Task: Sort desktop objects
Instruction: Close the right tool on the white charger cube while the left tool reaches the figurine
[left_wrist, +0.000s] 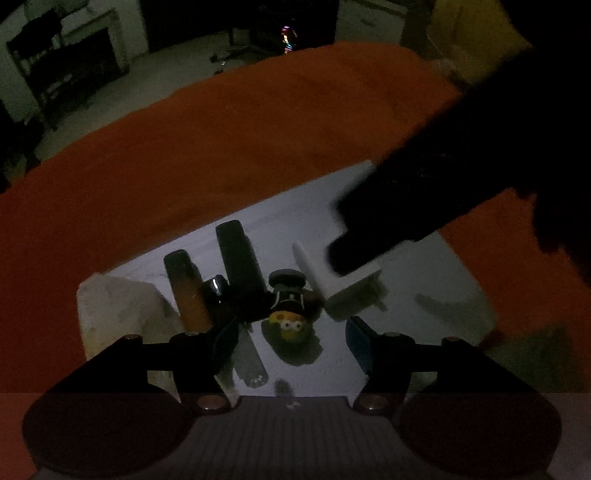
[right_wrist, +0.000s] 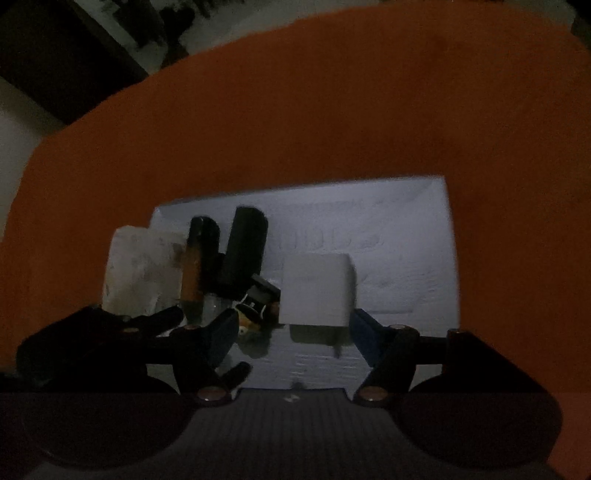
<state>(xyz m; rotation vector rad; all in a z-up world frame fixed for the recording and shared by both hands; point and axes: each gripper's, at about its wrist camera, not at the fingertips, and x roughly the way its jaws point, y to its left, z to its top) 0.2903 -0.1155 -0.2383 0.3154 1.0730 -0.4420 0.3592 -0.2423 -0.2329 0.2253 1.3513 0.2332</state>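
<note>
Dim light. Landmark: white sheet (right_wrist: 406, 236) on orange cloth (right_wrist: 332, 110). Left of sheet, pale crumpled lump (right_wrist: 136, 269). On sheet's left part, still clustered: amber tube (left_wrist: 186, 291), black case (left_wrist: 240, 262), small yellow-faced figure (left_wrist: 290, 317). Just right of these, white plug adapter (right_wrist: 317, 288). Left gripper (left_wrist: 291, 345) over figure, jaws apart, nothing clamped. Right gripper (right_wrist: 291, 338) straddling adapter, pads not visibly pressing. Sorting apparently barely begun; everything left to separate.
</note>
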